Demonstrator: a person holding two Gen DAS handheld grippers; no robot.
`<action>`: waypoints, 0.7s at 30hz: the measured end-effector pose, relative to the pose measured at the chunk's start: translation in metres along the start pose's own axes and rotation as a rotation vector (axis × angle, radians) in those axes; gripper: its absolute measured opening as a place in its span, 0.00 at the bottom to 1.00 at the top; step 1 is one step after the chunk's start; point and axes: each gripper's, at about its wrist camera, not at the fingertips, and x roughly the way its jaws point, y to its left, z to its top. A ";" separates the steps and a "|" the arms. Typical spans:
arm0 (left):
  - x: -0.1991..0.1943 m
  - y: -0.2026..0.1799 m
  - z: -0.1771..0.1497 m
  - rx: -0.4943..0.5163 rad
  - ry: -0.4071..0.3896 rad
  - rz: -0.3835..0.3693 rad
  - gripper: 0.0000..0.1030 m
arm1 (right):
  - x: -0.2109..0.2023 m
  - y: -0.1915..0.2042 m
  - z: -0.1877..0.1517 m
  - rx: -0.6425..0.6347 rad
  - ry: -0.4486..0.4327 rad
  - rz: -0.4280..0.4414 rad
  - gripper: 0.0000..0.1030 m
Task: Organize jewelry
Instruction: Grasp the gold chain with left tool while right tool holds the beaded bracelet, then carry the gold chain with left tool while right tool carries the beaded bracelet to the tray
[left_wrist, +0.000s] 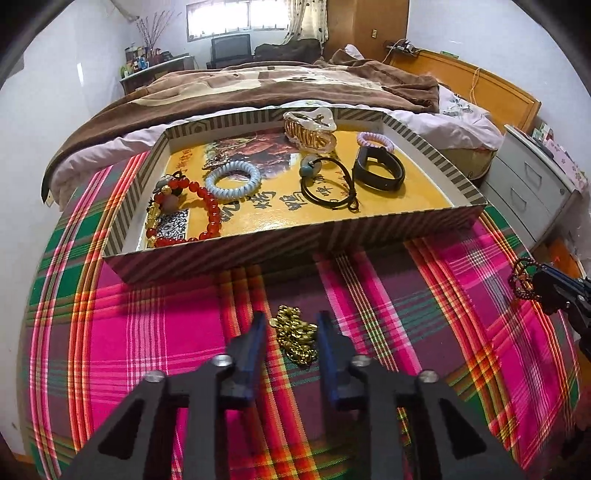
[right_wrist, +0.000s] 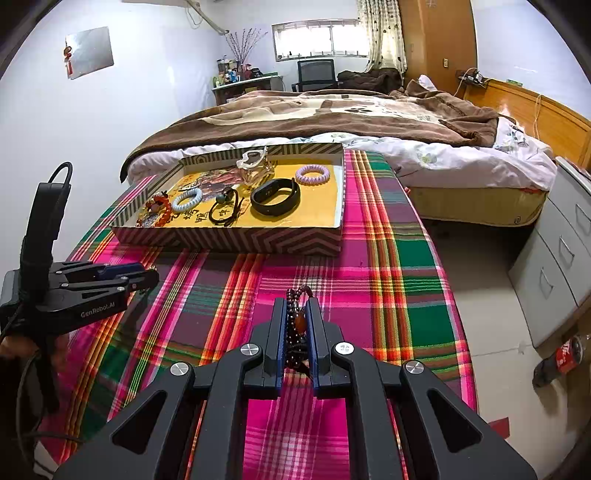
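Note:
A small heap of gold chain (left_wrist: 295, 338) lies on the pink plaid cloth (left_wrist: 147, 332) just in front of the striped tray (left_wrist: 258, 251). My left gripper (left_wrist: 291, 319) is shut on the chain, a finger against each side. My right gripper (right_wrist: 297, 306) is shut on a dark bead bracelet (right_wrist: 297, 325) with an amber bead, held above the cloth. It also shows in the left wrist view as the right gripper (left_wrist: 546, 291) with the bracelet (left_wrist: 521, 277) dangling. The tray (right_wrist: 229, 240) holds a red bead bracelet (left_wrist: 207, 210), a blue coil tie (left_wrist: 232, 179), a black cord (left_wrist: 328, 184) and a black band (left_wrist: 378, 168).
A clear hair claw (left_wrist: 310, 127) and a purple coil tie (left_wrist: 375, 140) lie at the tray's back. A bed (right_wrist: 332, 118) stands behind the table. Grey drawers (right_wrist: 554, 251) and a cola bottle (right_wrist: 561, 358) on the floor are to the right, past the table's edge.

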 end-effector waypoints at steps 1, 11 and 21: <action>0.000 0.000 -0.001 0.000 -0.001 0.003 0.19 | 0.000 0.000 -0.001 0.001 0.001 0.000 0.10; -0.003 0.005 -0.002 -0.012 -0.002 -0.009 0.09 | 0.001 -0.001 -0.001 0.003 0.001 -0.004 0.10; -0.027 0.008 0.001 -0.018 -0.062 -0.018 0.09 | -0.005 0.006 0.003 -0.001 -0.021 -0.005 0.10</action>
